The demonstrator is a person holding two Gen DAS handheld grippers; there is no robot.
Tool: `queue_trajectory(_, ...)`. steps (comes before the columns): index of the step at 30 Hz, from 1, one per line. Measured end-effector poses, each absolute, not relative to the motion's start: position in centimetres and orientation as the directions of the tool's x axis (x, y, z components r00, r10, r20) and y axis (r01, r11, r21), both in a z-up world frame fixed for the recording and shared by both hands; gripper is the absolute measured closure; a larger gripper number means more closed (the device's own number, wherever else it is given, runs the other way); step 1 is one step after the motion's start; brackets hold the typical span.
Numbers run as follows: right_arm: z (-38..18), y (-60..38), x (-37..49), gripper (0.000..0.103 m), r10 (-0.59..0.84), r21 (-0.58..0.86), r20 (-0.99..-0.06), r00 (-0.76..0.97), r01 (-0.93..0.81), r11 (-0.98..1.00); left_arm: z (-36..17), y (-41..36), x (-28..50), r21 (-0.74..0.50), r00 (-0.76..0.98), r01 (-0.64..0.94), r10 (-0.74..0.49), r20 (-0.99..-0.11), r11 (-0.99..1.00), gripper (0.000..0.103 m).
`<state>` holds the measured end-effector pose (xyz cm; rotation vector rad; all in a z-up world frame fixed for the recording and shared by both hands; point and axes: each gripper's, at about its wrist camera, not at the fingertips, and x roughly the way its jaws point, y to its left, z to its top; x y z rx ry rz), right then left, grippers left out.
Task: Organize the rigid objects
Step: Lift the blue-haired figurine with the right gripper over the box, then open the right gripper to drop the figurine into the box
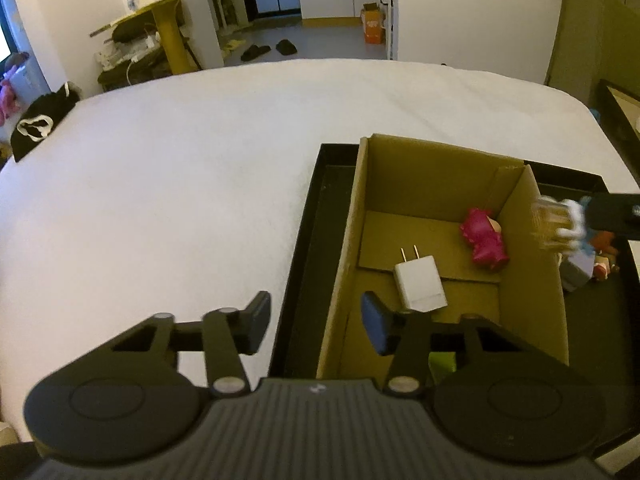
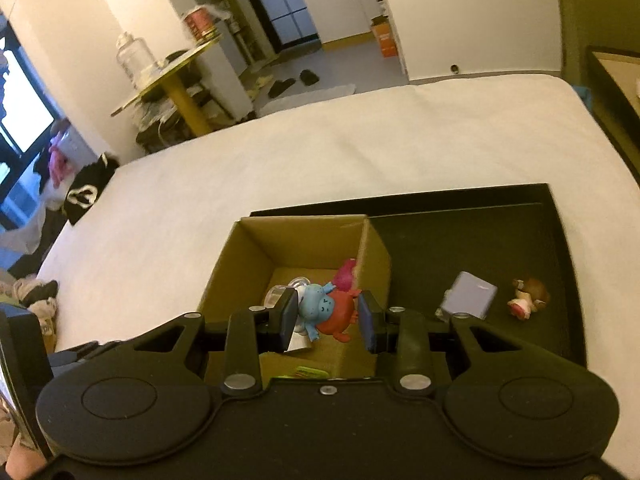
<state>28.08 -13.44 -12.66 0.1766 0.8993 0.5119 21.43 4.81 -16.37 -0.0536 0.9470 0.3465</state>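
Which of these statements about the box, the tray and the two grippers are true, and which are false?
1. The right gripper holds a blue and red toy figure between its fingers. True.
2. The left gripper is closed on the white charger. False: it is open and holds nothing; the white charger lies on the floor of the cardboard box.
3. A pink figure lies inside the cardboard box. True.
4. The cardboard box stands directly on the white bed. False: it stands in the black tray, which lies on the bed.
5. A small brown figure lies in the tray, outside the box. True.
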Motion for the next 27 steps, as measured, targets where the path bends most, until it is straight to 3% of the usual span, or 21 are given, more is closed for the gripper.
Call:
queue_trajectory(3,-12.8,-11.6,28.2,0.071,0.497,0.338,-0.709,0.500,-0.378,0.862,-16.5,4.8,21.5,0.105,0.534,-0.306,0.261,-0.804,0.946,0.063)
queue_trajectory(8,-13.1,-9.3,28.3,0.071,0.505,0.328,-0.725,0.469,-0.410,0.851,-17.1,5.7,22.0,0.047,0.521,-0.317,0.215,-0.826,0.947,0.088)
queue_trajectory(11,-13.1,-8.1,28.6,0.071,0.504,0.323,-0.734,0.456,-0.418,0.849,-17.3,5.8,22.2,0.028,0.521,-0.313,0.196,-0.830,0.949,0.094)
queue_trajectory(17,-12.6,-6.2,29.7,0.070,0.511,0.315,-0.731,0.453,-0.440,0.841,-17.2,6.2,22.2,-0.009,0.529,-0.329,0.177,-0.830,0.944,0.094)
queue_trajectory(24,-11.3,-5.0,30.7,0.056,0.543,0.321,-0.715,0.440,-0.483,0.815,-17.1,6.6,22.1,-0.031,0.542,-0.326,0.160,-0.825,0.945,0.094)
queue_trajectory(27,-11.4,-5.1,30.9,0.055,0.536,0.323,-0.730,0.424,-0.477,0.817,-17.1,6.8,22.0,-0.038,0.544,-0.324,0.154,-0.825,0.945,0.094)
